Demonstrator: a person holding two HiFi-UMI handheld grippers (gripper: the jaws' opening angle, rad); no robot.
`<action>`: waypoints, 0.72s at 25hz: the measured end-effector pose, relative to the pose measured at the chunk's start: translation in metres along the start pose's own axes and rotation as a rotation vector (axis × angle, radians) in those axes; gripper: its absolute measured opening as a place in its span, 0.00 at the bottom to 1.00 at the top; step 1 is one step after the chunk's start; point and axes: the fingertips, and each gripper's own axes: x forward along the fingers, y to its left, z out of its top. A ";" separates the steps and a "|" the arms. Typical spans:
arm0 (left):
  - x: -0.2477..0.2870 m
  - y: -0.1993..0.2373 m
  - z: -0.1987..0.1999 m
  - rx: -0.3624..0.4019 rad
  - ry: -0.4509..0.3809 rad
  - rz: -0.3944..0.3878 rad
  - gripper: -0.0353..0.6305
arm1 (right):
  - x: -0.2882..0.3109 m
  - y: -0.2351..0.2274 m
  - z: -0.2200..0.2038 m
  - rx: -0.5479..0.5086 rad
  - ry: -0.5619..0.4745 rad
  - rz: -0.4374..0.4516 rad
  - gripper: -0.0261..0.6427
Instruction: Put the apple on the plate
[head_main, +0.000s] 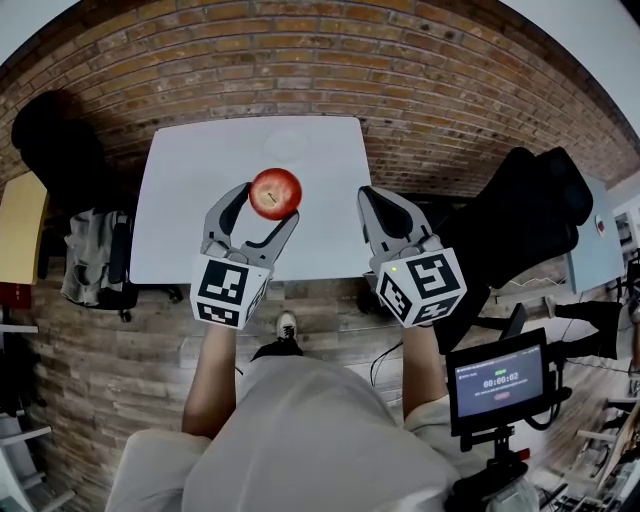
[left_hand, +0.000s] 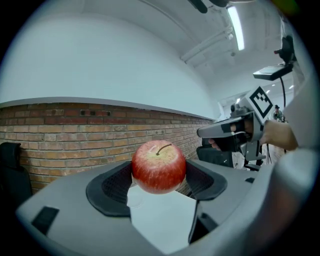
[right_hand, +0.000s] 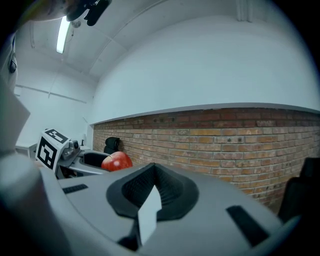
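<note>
the round red apple with a yellowish patch at its stem (head_main: 275, 192) is held in the air above the table, clamped at its sides by the left gripper (head_main: 264, 206). in the left gripper view the apple is seen stem-up and seated in the hollows of both black ribbed pads (left_hand: 112, 187). the jaws are spread only as far as the fruit's width. this grip is judged to stop the apple from rolling and to let it be set down upright.

a faint round outline is seen on the flat white rectangular table (head_main: 185, 220), beyond the apple and near the far edge. it is taken to be the pale round plate (head_main: 287, 146), though its material cannot be made out. the apple is therefore not yet on the plate, and it is judged that it must be carried forward and then lowered.

the right gripper (head_main: 373, 198) is held beside the left one over the near edge of the table, apart from the apple. its jaws are brought together on nothing, with only a thin sliver of white showing between the pads. it is judged to be parked out of the way, since one gripper suffices for the carry.

a red brick wall (left_hand: 60, 127) stands behind the table
</note>
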 end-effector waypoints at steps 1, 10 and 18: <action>0.004 0.006 -0.001 -0.001 0.002 -0.003 0.57 | 0.008 -0.001 0.000 0.004 0.001 0.000 0.04; 0.035 0.056 -0.005 -0.003 0.009 -0.026 0.57 | 0.062 -0.009 0.008 0.064 -0.016 0.001 0.04; 0.057 0.090 -0.018 -0.017 0.025 -0.042 0.57 | 0.096 -0.003 0.008 0.121 -0.025 0.074 0.04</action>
